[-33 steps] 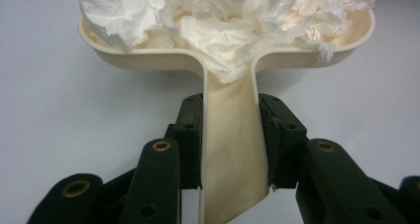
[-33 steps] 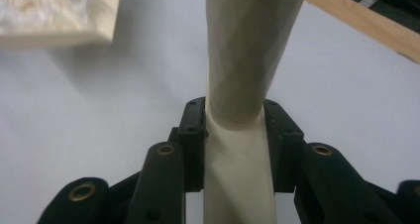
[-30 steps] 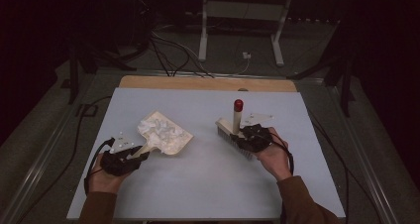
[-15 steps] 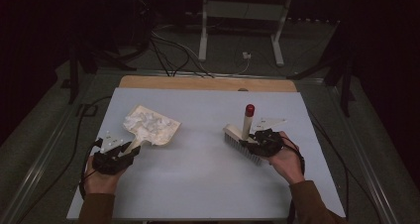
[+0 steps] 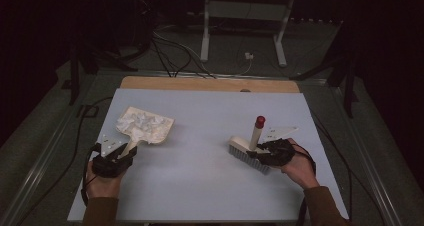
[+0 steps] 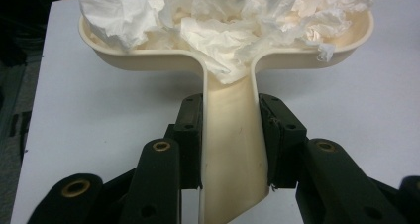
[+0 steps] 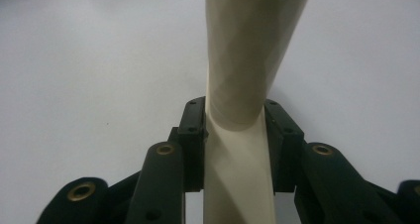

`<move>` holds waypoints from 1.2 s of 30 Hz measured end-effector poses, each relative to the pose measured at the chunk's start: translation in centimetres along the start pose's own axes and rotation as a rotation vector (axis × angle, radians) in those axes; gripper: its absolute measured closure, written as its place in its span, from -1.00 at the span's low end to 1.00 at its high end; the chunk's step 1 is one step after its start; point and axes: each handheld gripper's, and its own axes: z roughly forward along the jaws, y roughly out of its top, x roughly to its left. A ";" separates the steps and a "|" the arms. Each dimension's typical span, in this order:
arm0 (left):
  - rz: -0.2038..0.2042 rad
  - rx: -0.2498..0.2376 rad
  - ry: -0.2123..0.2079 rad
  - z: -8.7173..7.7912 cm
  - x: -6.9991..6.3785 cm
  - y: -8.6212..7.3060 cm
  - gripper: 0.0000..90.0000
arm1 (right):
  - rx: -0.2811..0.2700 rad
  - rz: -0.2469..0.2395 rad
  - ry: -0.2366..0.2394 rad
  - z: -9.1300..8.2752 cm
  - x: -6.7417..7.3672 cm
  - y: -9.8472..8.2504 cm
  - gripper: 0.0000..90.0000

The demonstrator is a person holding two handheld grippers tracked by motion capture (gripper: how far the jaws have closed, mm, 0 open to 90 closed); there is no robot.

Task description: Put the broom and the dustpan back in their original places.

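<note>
A cream dustpan point(image 5: 150, 131) point(image 6: 233, 60) lies at the table's left, its pan heaped with crumpled white tissue point(image 5: 142, 122) point(image 6: 237, 21). My left gripper point(image 5: 119, 157) point(image 6: 230, 135) is shut on the dustpan's handle, pads pressing both sides. On the right stands a cream hand brush point(image 5: 250, 153) with a red-tipped handle point(image 5: 260, 122) pointing up and back and its bristles down at the table. My right gripper point(image 5: 262, 153) point(image 7: 235, 144) is shut on the brush handle point(image 7: 247, 60), seen close up between its jaws.
The pale blue tabletop point(image 5: 210, 186) has a wooden strip point(image 5: 210, 83) along its far edge. A white paper piece point(image 5: 280, 132) lies behind the right hand. Cables point(image 5: 80, 136) trail off the left side. A metal stand point(image 5: 245, 26) is on the floor beyond.
The right hand has carried the brush to the right and a little toward me. The dustpan and left hand have shifted slightly left and toward me.
</note>
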 end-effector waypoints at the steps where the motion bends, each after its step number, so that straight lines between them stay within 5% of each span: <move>1: 0.001 0.001 0.005 0.1 -0.1 0.0 0.48 | 0.001 0.002 0.005 0.0 -0.1 -0.1 0.48; 7: 0.021 0.004 0.013 0.2 -0.6 -0.1 0.48 | -0.007 0.000 -0.034 -0.5 -0.1 0.1 0.33; 15: 0.004 -0.004 0.026 0.3 -1.0 -0.3 0.48 | -0.111 0.006 -0.114 -2.2 0.9 1.3 0.28; 19: -0.014 -0.011 0.039 0.2 -1.3 -0.4 0.48 | -0.136 0.054 -0.160 -2.3 1.1 1.7 0.35; 24: -0.057 -0.021 0.052 0.2 -2.0 -0.9 0.48 | -0.155 0.170 -0.212 -1.3 1.2 1.4 0.45; 28: -0.072 -0.019 0.048 0.4 -2.5 -1.2 0.48 | -0.179 0.235 -0.206 -1.0 0.9 1.2 0.57; 32: -0.066 -0.024 0.036 0.2 -2.6 -1.2 0.48 | -0.165 0.209 -0.178 -1.3 0.8 1.4 0.57; 36: -0.064 -0.038 0.039 -0.4 -2.7 -1.1 0.48 | -0.158 0.129 -0.160 -2.3 1.0 1.4 0.57</move>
